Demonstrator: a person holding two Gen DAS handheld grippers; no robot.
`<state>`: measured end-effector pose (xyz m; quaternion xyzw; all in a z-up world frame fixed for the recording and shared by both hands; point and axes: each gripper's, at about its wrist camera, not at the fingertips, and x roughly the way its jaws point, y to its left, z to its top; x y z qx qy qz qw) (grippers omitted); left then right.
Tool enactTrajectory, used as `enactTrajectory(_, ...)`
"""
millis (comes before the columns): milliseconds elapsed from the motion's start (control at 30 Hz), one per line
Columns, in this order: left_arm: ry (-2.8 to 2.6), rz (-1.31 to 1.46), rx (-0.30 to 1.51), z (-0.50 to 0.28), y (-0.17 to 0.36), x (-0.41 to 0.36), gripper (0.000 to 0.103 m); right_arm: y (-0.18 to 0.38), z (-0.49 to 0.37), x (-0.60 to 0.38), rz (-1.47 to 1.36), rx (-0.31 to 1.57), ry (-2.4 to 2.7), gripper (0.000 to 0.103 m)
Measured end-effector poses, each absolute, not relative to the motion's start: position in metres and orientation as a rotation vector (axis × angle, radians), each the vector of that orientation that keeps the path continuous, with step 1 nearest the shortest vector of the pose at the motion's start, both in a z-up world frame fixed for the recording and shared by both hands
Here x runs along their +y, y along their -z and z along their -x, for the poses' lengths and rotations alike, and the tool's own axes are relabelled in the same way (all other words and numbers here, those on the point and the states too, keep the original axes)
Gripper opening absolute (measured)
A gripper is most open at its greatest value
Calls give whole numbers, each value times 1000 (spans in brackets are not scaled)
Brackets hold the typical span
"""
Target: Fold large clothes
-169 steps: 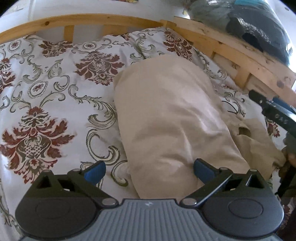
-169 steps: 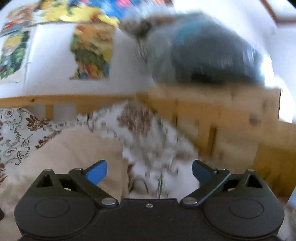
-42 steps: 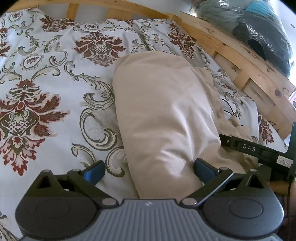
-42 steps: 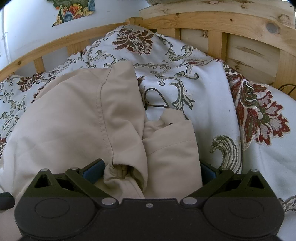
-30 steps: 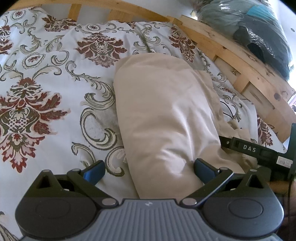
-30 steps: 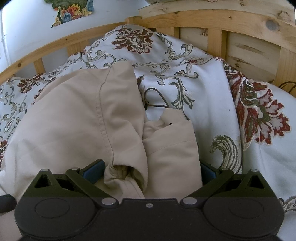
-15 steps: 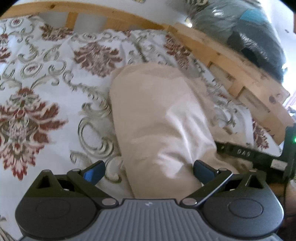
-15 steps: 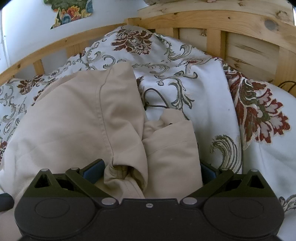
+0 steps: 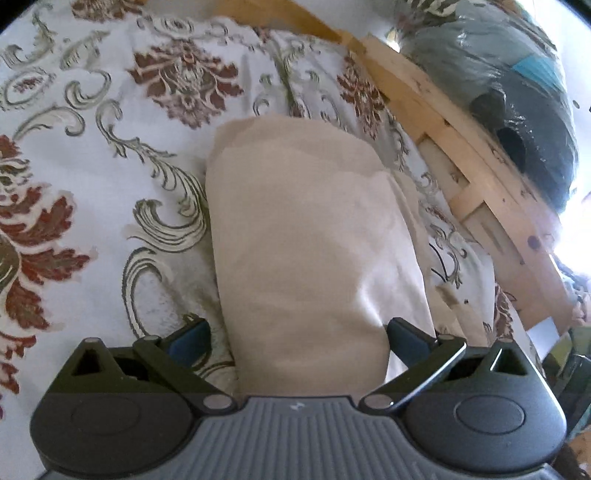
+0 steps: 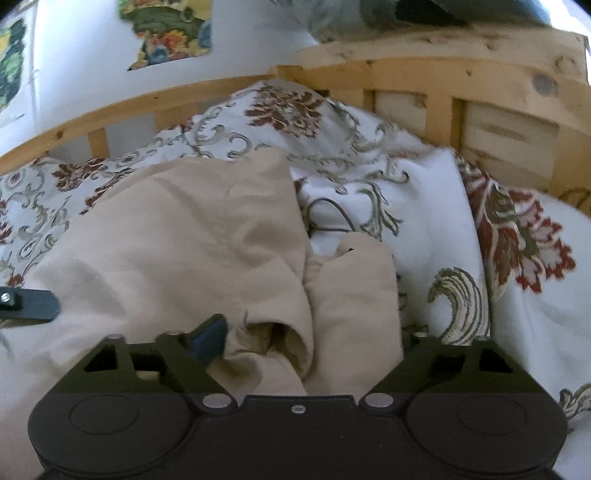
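Observation:
A beige garment (image 9: 306, 229) lies folded into a long strip on the floral bedspread (image 9: 92, 192). My left gripper (image 9: 297, 341) is open, its fingers standing either side of the strip's near end without squeezing it. In the right wrist view the garment (image 10: 184, 240) spreads to the left, and a bunched fold with a sleeve-like opening (image 10: 280, 332) sits between the jaws of my right gripper (image 10: 310, 338). Those jaws are closing. The left fingertip (image 10: 210, 334) is at the fold's edge and the right one is hidden behind cloth. A black part of the left gripper (image 10: 31, 299) shows at the left edge.
A wooden bed frame (image 9: 461, 158) runs along the right and far side (image 10: 498, 92). A plastic-wrapped dark and teal bundle (image 9: 517, 96) rests on it. A thin black cable (image 10: 332, 210) lies on the bedspread beyond the cloth. Pictures (image 10: 170, 33) hang on the white wall.
The right gripper's jaws have narrowed around the bunched cloth, which has crumpled slightly. The left gripper has moved in over the strip and rolled a little; the right gripper has left its view.

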<state>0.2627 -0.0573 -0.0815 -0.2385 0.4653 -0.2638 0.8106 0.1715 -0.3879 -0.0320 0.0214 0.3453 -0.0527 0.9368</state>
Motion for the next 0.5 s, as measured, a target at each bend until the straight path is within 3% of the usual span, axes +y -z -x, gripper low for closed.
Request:
enactTrajectory(100,578,505,1039,-268,80,-57,103,32,-173,-390,-61,711,93,70)
enactTrajectory(333,609,605,1068,-273,88,-43,102,34,-177,-412,-278,737,94,75)
enactTrajectory(500,601,653,1082,-276,94,-42,102,35,-180,-411,-283,739,99,75)
